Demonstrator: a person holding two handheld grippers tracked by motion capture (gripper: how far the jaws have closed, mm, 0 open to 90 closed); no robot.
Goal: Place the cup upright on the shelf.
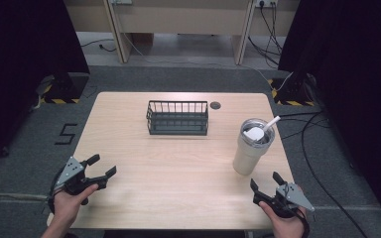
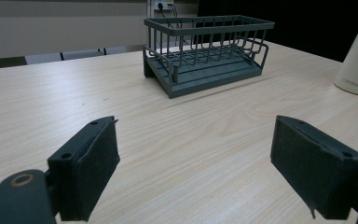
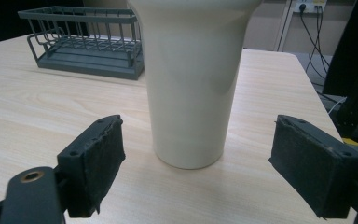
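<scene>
We hold our left gripper low at the near left, our left hand wrapped around its body from below and the forearm coming in from the bottom edge; its jaws stand wide apart, angled forward and to the right, with nothing between them. Our right gripper sits at the near right, gripped by our right hand, its jaws likewise spread wide and angled forward and slightly left. In both gripper views the black pads stand far apart
</scene>
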